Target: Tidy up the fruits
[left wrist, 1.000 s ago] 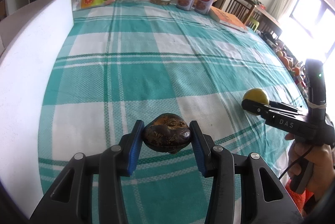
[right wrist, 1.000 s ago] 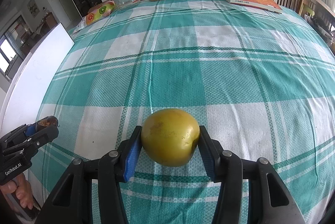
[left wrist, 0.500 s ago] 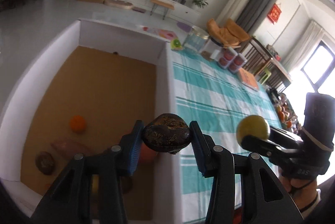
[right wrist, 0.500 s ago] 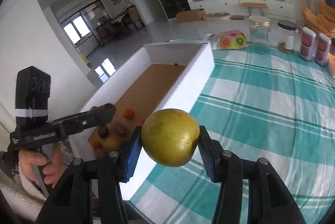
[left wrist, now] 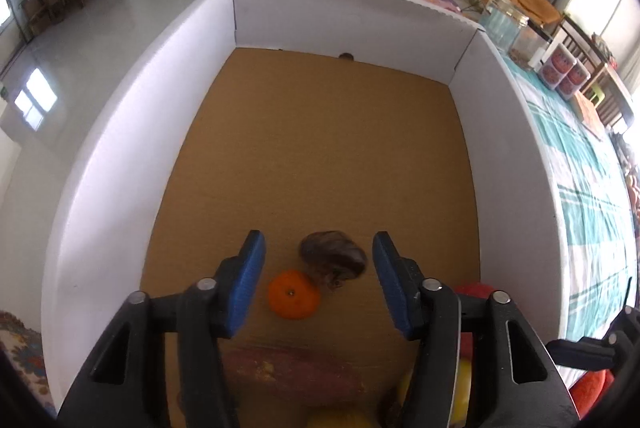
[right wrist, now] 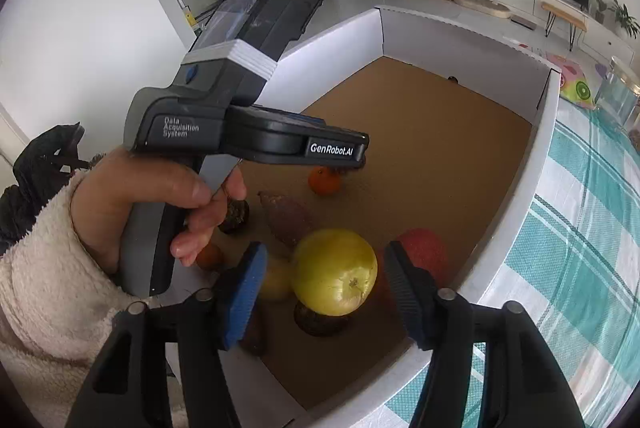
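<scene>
Both grippers, clenched on fruit a second ago, now gape over the box (left wrist: 100,148): the left gripper (left wrist: 318,282) released the brown fruit (left wrist: 333,257) at the orange's (left wrist: 294,294) one o'clock, the right gripper (right wrist: 324,294) the yellow fruit (right wrist: 334,272); both look delivered.

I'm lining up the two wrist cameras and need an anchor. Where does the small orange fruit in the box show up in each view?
Left wrist: the orange fruit lies low centre on the box floor, between the open fingers of the left gripper, beside a dark brown fruit.
Right wrist: it sits mid-frame, just under the left gripper's tip.
Shared landmark: the white box wall.
</scene>
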Motion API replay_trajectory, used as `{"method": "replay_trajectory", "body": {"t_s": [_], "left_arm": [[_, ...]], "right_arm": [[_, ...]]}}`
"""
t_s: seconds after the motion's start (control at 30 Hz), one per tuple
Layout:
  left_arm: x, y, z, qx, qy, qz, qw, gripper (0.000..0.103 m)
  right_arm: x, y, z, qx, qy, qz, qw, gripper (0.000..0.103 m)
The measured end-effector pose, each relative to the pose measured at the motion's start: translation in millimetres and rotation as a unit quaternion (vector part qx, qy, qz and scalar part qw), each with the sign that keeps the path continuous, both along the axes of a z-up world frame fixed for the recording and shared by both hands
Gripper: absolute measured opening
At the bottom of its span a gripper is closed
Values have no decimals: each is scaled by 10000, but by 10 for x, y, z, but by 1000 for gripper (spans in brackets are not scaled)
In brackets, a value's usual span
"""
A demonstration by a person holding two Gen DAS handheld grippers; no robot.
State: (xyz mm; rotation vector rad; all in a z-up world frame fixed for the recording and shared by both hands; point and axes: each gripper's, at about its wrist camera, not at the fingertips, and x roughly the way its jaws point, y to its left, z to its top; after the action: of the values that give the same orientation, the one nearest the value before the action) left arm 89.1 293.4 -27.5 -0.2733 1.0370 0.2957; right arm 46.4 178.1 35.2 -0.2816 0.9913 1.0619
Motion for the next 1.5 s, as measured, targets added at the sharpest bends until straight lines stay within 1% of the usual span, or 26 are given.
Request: {"method": "replay_trajectory", "body": {"t_s": [0.03, 0.1, 0.17, 0.2, 0.27, 0.3, 0.33, 0.4, 0.5, 0.53, 0.63, 0.7, 0.77, 0.9, 1.0, 1.23, 1.5], "left_arm": [[-58, -3, 59, 114, -105, 89, 9998, 77], [-175, -17, 208, 490, -346, 255, 9979, 78], [-333, -91, 386, 950, -600, 355, 9930, 84], [-423, -138, 476, 1193, -723, 413, 9894, 89], [-587, -277, 620, 1664, -885, 538, 9806, 90], [-681, -337, 677, 1834, -908, 569, 9772, 90], [-746, -409, 710, 1908, -916, 570, 9757, 90], [-894, -495, 733, 1852, -897, 660, 9764, 90], [-1106, -588, 696, 1623, -843, 841, 9795, 90], [-1136, -633, 691, 1661, -789, 893, 9789, 90], [-1272, -765, 708, 1972, -768, 1127, 9708, 90], [-1309, -777, 719, 1996, -733, 1218, 9695, 90], [-1348, -759, 733, 1933, -659, 1279, 9705, 90], [-1389, -737, 743, 1799, -682, 1286, 9729, 90], [-1500, -743, 753, 1724, -697, 1279, 9742, 90], [-1505, -737, 711, 1510, -639, 1226, 9788, 90], [-1586, -723, 727, 1428, -689, 1211, 9799, 90]], "right_arm": [[14, -62, 50, 109, -4, -83, 9999, 69], [68, -239, 176, 255, -102, -278, 9992, 75], [96, -394, 294, 270, -282, -529, 9978, 92], [97, -468, 348, 276, -345, -641, 9970, 94], [83, -600, 441, 313, -393, -778, 9957, 97], [76, -667, 466, 282, -432, -875, 9948, 98], [61, -713, 483, 220, -484, -1000, 9936, 101], [-3, -791, 491, 168, -552, -1159, 9916, 102], [-135, -837, 478, 63, -464, -1326, 9901, 102], [-192, -839, 478, 7, -427, -1345, 9900, 102], [-307, -806, 431, -105, -376, -1330, 9903, 102], [-381, -770, 428, -165, -423, -1343, 9899, 102], [-449, -734, 443, -215, -466, -1350, 9895, 102], [-530, -687, 472, -268, -560, -1383, 9884, 102], [-546, -652, 478, -301, -577, -1375, 9884, 102], [-567, -602, 477, -368, -570, -1375, 9882, 102], [-580, -549, 483, -414, -599, -1395, 9875, 102]]}}
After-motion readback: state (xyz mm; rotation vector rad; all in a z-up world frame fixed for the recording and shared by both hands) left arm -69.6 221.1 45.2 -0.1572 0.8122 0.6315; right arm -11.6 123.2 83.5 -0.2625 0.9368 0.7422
